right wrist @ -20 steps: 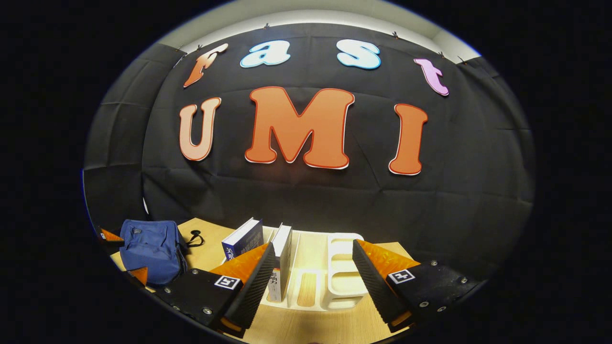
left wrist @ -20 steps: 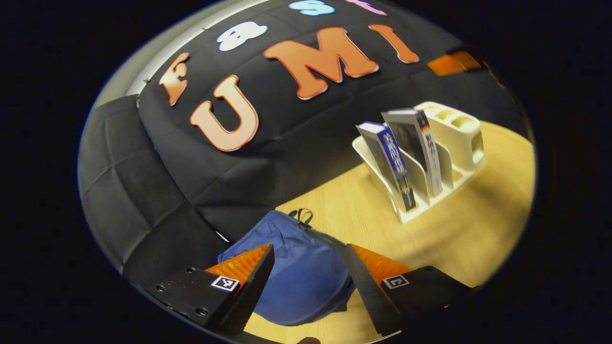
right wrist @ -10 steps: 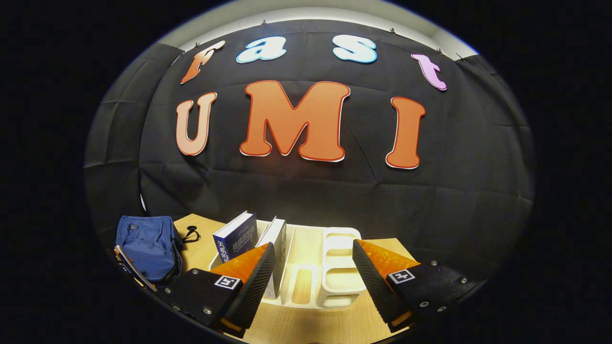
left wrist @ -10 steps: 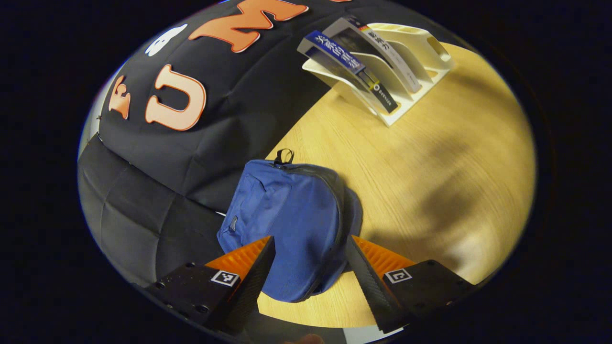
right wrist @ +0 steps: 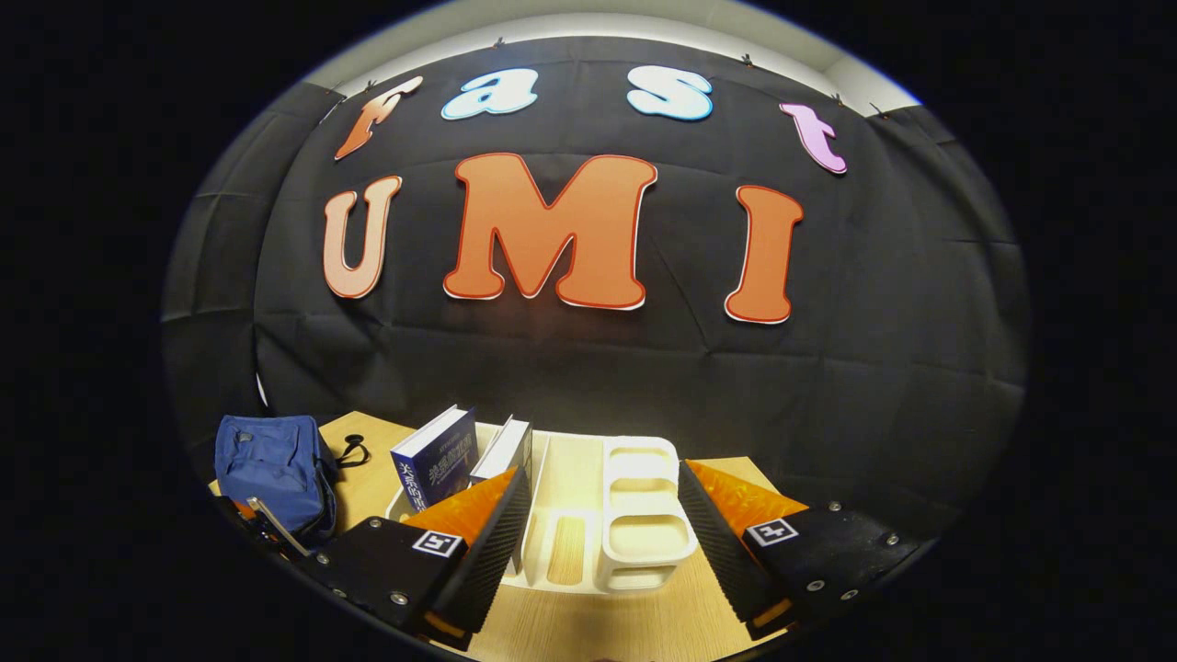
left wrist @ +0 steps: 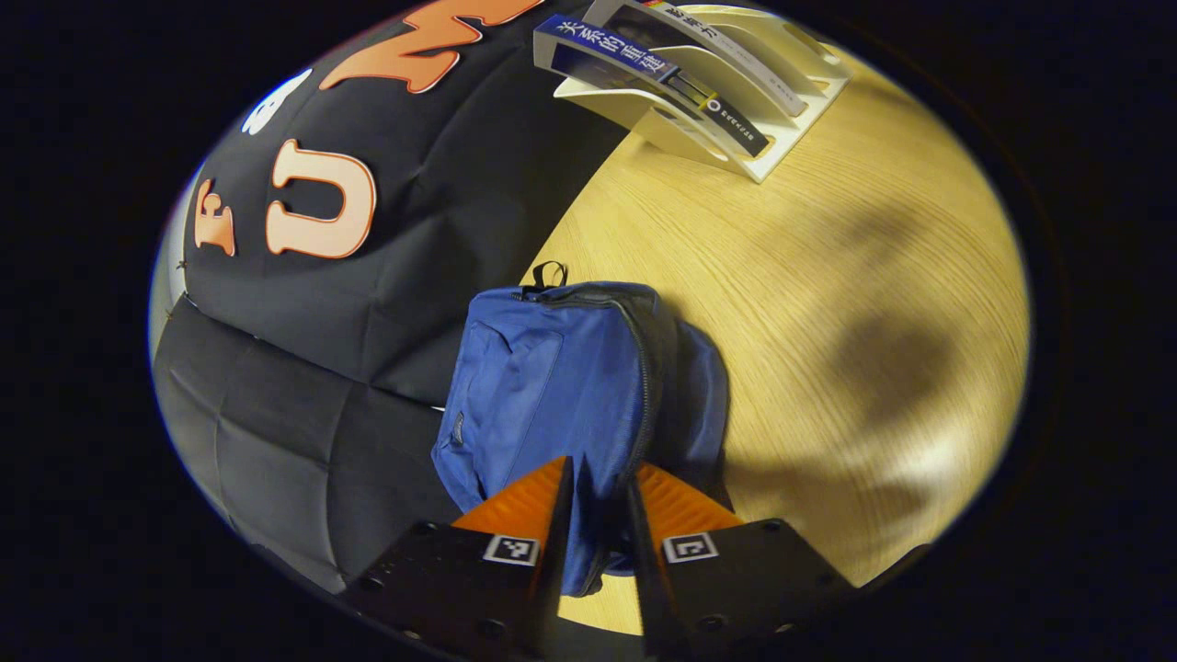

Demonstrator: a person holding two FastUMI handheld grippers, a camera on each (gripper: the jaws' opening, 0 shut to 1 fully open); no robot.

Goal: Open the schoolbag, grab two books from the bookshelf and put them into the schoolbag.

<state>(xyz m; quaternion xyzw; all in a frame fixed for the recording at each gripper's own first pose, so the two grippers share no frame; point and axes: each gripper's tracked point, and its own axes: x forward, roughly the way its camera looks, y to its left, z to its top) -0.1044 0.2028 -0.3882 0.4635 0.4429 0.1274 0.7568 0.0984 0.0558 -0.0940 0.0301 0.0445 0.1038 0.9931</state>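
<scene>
A blue schoolbag (left wrist: 552, 368) lies flat on the wooden table (left wrist: 828, 276), its zipper closed along the right side. My left gripper (left wrist: 598, 529) comes down on the bag's near end, jaws narrowed to a slit with bag fabric and zipper pinched between them. At the far end stands the white bookshelf (left wrist: 782, 147), holding a blue book (left wrist: 607, 55) and a grey-white book (left wrist: 699, 46), both leaning. In the right gripper view, my right gripper (right wrist: 598, 529) hangs open over the bookshelf (right wrist: 644, 542), close to the blue book (right wrist: 432, 460) and the pale book (right wrist: 504, 450). The schoolbag (right wrist: 271, 460) sits far left.
The black cloth wall runs right behind the bag and the bookshelf. Bare tabletop (left wrist: 874, 368) spreads between the bag and the shelf. The shelf's right side has small empty cups (right wrist: 644, 492).
My left gripper dropped onto the bag's near end and its jaws closed from wide open to a slit. The right gripper drifted slightly toward the shelf, still open.
</scene>
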